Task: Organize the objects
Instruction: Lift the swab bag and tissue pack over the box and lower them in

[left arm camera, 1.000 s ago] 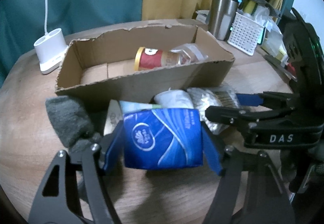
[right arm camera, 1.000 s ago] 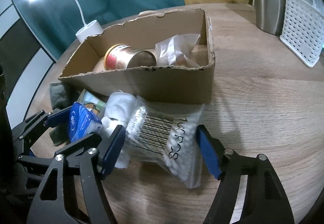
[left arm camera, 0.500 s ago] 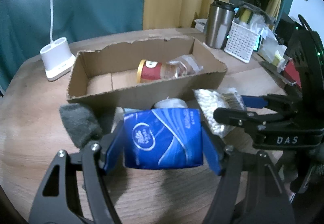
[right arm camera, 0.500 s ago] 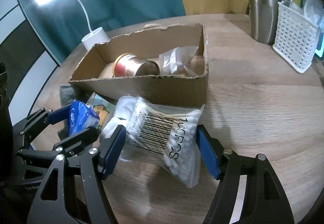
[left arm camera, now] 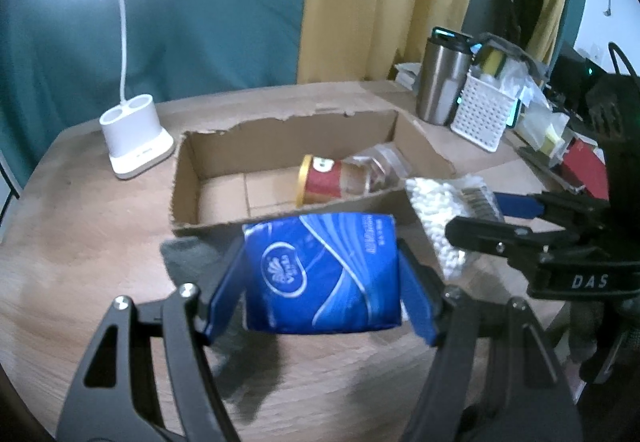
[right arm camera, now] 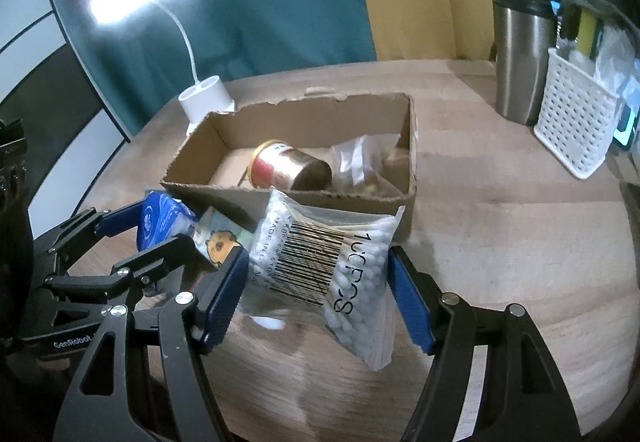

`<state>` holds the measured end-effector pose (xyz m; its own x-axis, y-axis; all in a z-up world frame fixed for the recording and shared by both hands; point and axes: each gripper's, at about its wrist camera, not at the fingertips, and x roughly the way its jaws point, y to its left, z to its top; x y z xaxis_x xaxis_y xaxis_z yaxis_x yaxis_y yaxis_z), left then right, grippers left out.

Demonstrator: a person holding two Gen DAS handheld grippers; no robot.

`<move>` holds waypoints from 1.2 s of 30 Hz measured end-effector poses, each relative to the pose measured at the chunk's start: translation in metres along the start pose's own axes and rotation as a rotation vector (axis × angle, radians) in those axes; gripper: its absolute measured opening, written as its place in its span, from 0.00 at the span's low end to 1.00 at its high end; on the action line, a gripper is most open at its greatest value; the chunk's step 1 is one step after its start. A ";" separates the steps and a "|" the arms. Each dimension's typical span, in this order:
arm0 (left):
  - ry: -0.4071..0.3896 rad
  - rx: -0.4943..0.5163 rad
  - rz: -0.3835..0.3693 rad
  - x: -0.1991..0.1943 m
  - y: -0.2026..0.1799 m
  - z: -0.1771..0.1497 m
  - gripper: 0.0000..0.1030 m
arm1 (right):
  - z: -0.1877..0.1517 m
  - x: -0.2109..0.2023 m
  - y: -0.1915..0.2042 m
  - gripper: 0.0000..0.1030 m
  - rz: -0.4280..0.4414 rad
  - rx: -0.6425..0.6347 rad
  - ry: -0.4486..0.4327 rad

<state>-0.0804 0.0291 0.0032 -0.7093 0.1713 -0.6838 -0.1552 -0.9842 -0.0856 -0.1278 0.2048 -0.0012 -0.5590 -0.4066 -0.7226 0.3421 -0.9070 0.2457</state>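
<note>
blue tissue pack (left arm camera: 322,274) in left hand-held gripper (left arm camera: 320,278)

Teal and yellow curtains (left arm camera: 400,2) behind lit desk lamp (left arm camera: 136,138).

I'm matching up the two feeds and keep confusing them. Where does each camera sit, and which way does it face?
Left wrist: on the left gripper, looking forward and down over its blue tissue pack toward the cardboard box; its own fingers show, the right gripper at right.
Right wrist: on the right gripper, facing the box past its cotton swab bag; the left gripper at left.
Shared: box, red can, lamp base, steel tumbler, white basket.
</note>
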 end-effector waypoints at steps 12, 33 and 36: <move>-0.052 -0.046 0.017 -0.011 0.033 0.016 0.69 | 0.021 0.008 0.018 0.71 -0.002 -0.036 -0.007; -0.091 -0.126 -0.003 0.000 0.100 0.039 0.69 | 0.061 0.058 0.066 0.71 -0.010 -0.111 0.042; -0.088 -0.136 0.005 0.003 0.108 0.040 0.69 | 0.066 0.067 0.071 0.71 -0.009 -0.128 0.044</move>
<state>-0.1266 -0.0752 0.0211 -0.7682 0.1636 -0.6189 -0.0612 -0.9811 -0.1834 -0.1911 0.1058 0.0109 -0.5299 -0.3911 -0.7525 0.4328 -0.8878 0.1567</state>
